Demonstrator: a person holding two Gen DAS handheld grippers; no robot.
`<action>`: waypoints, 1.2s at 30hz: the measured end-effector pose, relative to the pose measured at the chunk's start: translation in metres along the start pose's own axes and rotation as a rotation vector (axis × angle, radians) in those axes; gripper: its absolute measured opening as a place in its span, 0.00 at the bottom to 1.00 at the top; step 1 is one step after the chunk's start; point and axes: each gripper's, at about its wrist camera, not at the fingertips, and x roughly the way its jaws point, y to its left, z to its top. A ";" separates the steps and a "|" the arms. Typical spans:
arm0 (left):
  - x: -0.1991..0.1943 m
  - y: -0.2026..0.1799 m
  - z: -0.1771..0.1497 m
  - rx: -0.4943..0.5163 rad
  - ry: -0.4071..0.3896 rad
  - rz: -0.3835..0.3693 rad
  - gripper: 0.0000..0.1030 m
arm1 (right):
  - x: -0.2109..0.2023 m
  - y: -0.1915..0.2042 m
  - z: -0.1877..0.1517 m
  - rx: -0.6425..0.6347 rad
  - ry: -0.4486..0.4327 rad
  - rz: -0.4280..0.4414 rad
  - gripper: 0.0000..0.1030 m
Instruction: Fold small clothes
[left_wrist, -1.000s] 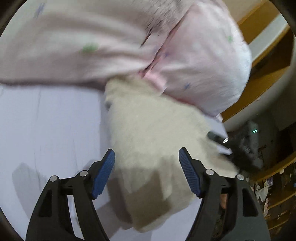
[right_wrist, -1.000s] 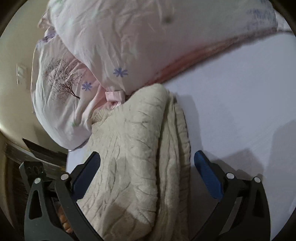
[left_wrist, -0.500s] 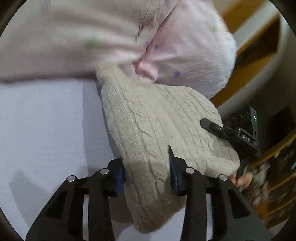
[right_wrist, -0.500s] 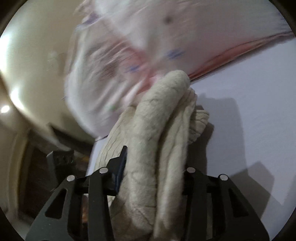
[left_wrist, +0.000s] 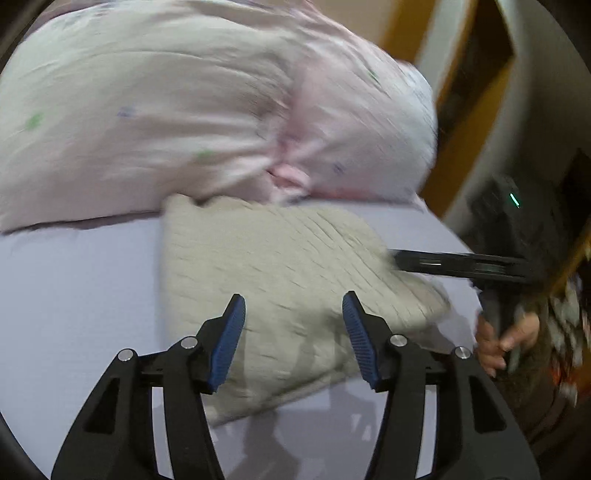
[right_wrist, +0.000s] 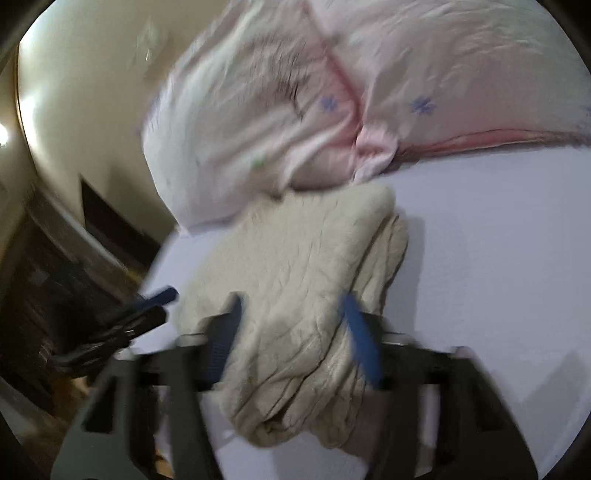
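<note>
No readable writing. Cream cable-knit sweater (left_wrist: 280, 280), folded, on lilac bed sheet (left_wrist: 74, 295). Left tongs (left_wrist: 293, 328) and right tongs (right_wrist: 291, 332) both released, straddling knit.

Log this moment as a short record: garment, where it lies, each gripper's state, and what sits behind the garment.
garment: cream cable-knit sweater, folded into a compact bundle
surface: pale lilac bed sheet, sweater lying on it
left gripper: jaws open, poised over the sweater's near edge, not clamping it
right gripper: blurred; jaws apart on either side of the sweater
behind: pink floral bedding bunched against the sweater's far edge
image quality: motion blur in both views
</note>
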 end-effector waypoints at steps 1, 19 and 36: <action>0.002 -0.002 -0.003 0.017 0.016 0.008 0.54 | 0.001 -0.001 -0.001 -0.018 -0.011 -0.036 0.11; -0.029 -0.003 -0.049 0.046 0.015 0.049 0.83 | -0.054 0.018 -0.028 0.019 -0.192 -0.162 0.74; -0.006 0.022 -0.079 -0.170 0.210 0.304 0.99 | -0.006 0.048 -0.090 0.014 0.054 -0.328 0.98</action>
